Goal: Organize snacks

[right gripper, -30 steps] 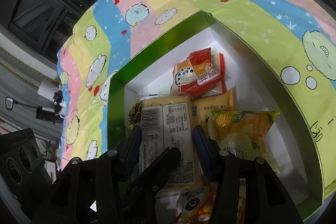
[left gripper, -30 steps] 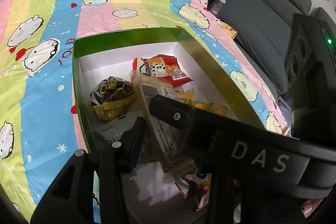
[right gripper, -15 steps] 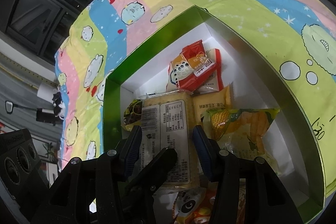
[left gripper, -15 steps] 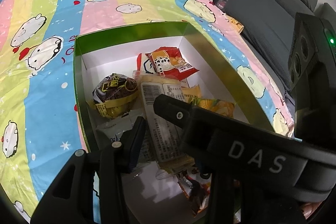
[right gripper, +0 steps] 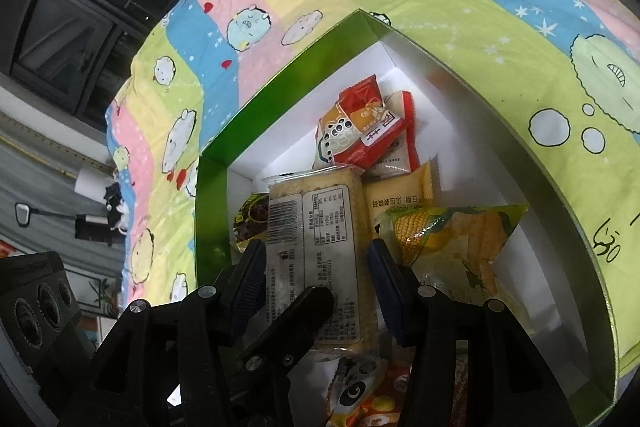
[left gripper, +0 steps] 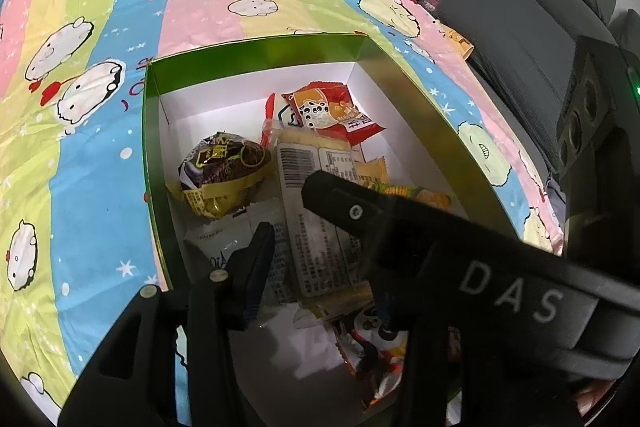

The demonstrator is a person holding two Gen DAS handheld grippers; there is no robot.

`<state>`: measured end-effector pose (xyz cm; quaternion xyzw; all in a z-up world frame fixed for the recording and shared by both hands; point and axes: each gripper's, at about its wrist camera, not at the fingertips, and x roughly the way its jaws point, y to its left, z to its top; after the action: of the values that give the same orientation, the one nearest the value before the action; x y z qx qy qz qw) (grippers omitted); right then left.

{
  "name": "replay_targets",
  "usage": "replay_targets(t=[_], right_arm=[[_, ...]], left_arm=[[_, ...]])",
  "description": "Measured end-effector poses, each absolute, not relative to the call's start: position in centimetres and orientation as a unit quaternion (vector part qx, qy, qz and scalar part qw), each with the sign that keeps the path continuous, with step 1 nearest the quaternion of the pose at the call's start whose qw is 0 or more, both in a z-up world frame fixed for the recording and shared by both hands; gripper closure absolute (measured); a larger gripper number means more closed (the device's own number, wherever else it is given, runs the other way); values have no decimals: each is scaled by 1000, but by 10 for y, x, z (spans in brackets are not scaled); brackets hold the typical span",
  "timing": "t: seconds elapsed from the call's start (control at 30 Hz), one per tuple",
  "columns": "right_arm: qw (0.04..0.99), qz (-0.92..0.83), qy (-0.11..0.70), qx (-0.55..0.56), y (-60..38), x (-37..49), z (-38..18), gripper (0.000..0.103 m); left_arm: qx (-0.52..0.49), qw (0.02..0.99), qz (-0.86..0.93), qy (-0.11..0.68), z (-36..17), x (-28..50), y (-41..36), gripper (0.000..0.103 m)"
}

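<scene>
A green box (left gripper: 256, 53) with white inner walls (right gripper: 280, 75) lies on a striped cartoon blanket and holds several snack packs. A long yellow cracker pack (right gripper: 324, 247) with a white label lies lengthwise in the box between the fingers of my right gripper (right gripper: 318, 263), whose pads stand at its sides. The same pack (left gripper: 316, 211) shows in the left wrist view, where the right gripper's body crosses in front. My left gripper (left gripper: 320, 263) is open above the box's near end; only its left finger (left gripper: 256, 267) shows clearly.
In the box lie a red-orange pack (right gripper: 360, 127), a corn pack (right gripper: 452, 239), a yellow pack (right gripper: 400, 193), a dark round pack (left gripper: 222, 171), a white pack (left gripper: 224, 239) and a panda pack (right gripper: 356, 391). A grey sofa (left gripper: 520, 19) stands right of the blanket (left gripper: 80, 147).
Both grippers have shifted slightly over the box. The cracker pack stays between the right gripper's fingers and now lies a little deeper among the other packs.
</scene>
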<state>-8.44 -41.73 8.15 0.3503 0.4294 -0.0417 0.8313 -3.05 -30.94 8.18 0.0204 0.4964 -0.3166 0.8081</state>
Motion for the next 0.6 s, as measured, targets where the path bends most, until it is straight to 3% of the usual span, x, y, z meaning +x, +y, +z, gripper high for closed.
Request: replay_targets(t=[0.2, 0.6], right_arm=[[839, -37, 415, 350, -416, -92, 92, 49], [887, -36, 337, 314, -402, -123, 144, 24]], left_arm=[[4, 811, -313, 494, 93, -37, -301, 55], [55, 884, -266, 380, 146, -64, -279, 12]])
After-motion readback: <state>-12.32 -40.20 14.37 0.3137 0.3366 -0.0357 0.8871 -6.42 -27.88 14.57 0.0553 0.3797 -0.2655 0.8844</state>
